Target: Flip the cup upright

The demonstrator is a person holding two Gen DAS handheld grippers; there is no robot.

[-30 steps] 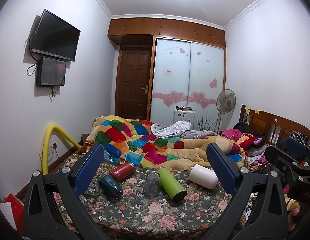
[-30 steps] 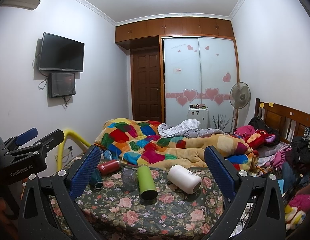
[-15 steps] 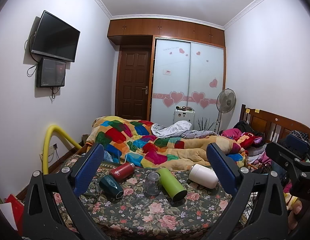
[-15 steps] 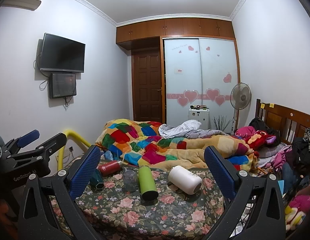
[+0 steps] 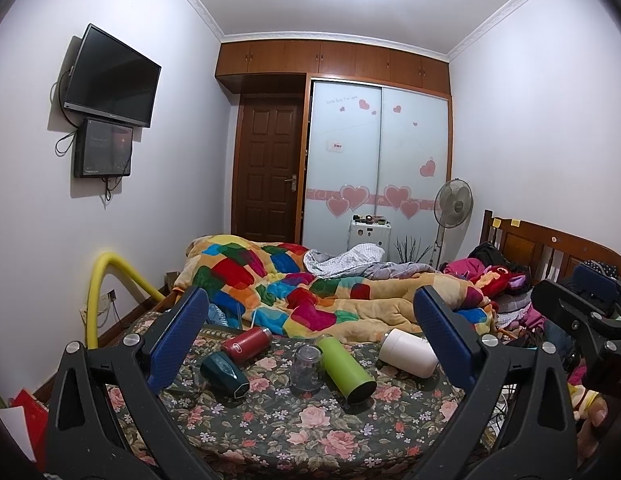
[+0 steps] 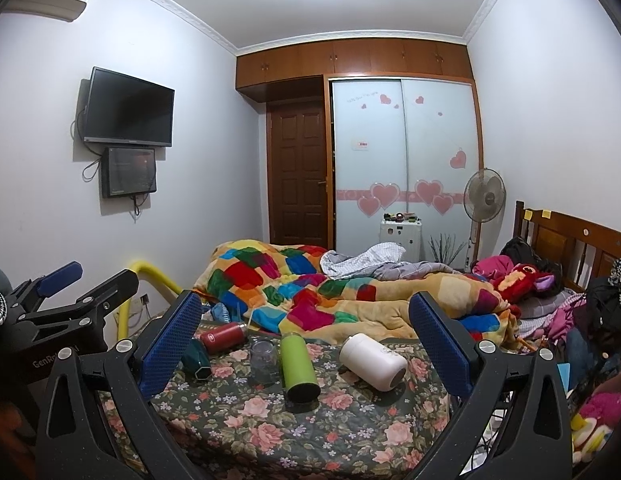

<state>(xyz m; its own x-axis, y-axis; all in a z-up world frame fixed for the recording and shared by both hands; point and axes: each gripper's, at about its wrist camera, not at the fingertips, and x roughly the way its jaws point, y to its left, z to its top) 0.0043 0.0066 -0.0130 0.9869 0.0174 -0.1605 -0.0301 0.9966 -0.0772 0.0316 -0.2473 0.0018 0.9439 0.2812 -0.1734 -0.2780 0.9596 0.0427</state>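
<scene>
Left gripper [image 5: 310,340]: jaws spread wide, holding nothing, blue pads at the lower left and lower right of the left wrist view. Right gripper [image 6: 304,340]: jaws likewise spread wide and empty, framing the same scene in the right wrist view. Between the pads, lower centre of both views, lies a bench [image 5: 270,432] covered with a dark floral cloth. On it, near the frame centre, a clear glass cup [image 5: 306,368] stands mouth down. Just right of it a green bottle [image 5: 344,368] lies on its side; further right a white bottle [image 5: 408,352] lies on its side. Left of the cup lie a red bottle [image 5: 246,344] and a dark green cup [image 5: 224,372], both tipped over. Neither gripper touches any item. Behind the bench, a multicoloured quilt [image 5: 278,280] fills mid-frame
</scene>
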